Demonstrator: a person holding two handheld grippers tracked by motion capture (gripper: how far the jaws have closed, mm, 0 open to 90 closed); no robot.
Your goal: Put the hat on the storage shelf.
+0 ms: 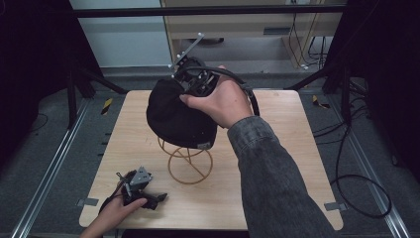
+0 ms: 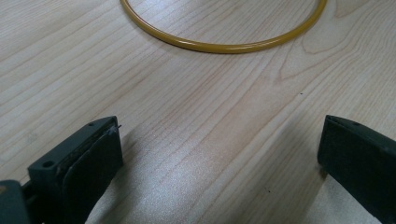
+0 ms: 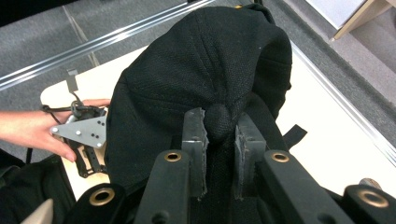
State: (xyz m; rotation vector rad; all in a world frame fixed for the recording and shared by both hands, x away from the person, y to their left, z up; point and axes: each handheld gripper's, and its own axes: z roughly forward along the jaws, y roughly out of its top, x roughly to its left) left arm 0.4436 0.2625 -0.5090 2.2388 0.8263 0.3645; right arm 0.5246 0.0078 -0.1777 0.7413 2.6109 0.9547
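A black cap (image 1: 178,119) hangs over the top of a yellow wire stand (image 1: 190,167) at the middle of the table. My right gripper (image 1: 194,82) comes at the cap from above and behind, shut on the crown. In the right gripper view the cap (image 3: 201,60) has its top button pinched between the pads of the right gripper (image 3: 219,125). My left gripper (image 1: 148,197) lies low at the table's front left, and in its own view the left gripper (image 2: 219,158) stands open with bare wood between the jaws. The stand's base ring (image 2: 224,46) curves just ahead of it.
The light wooden table (image 1: 277,168) has metal rails (image 1: 49,168) along both sides on the floor. Black cables (image 1: 356,188) trail to the right. A hand (image 3: 28,128) holds the left gripper (image 3: 86,135) near the table's corner.
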